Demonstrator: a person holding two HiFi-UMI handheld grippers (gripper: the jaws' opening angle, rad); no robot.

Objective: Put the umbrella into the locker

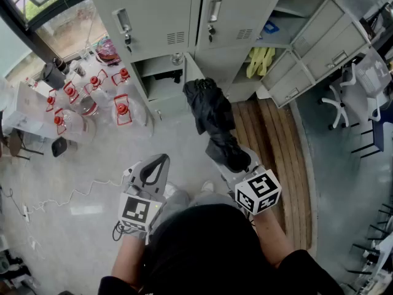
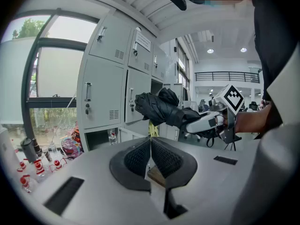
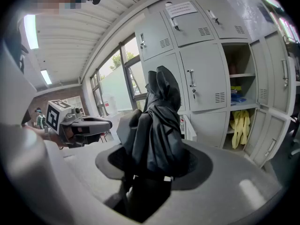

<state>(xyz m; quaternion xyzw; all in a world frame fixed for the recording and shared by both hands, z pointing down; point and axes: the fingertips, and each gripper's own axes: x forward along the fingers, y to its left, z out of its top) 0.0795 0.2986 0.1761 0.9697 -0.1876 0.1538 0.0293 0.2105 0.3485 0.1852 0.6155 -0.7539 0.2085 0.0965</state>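
**Head view:** Your right gripper (image 1: 226, 154) is clamped on the folded black umbrella (image 1: 207, 106). The umbrella points toward twelve o'clock at the grey sheet-metal locker (image 1: 161, 85), whose low compartment stands open at about eleven o'clock from the umbrella's tip. Your left gripper (image 1: 161, 160) hangs at nine o'clock of the right one, jaws together and empty.

**Left gripper view:** The ribbed dark pads meet with nothing between them. The umbrella (image 2: 157, 108) sits at twelve o'clock, in mid-air in front of the locker doors.

**Right gripper view:** The umbrella (image 3: 157, 121) fills the jaws, its loose matte fabric in soft bunched folds. Expect it to be light, floppy outside, probably stiff along its core, and a little slick. You hold it near one end, so the free end may sag. Squeezing through the cloth onto the shaft should keep it steady.
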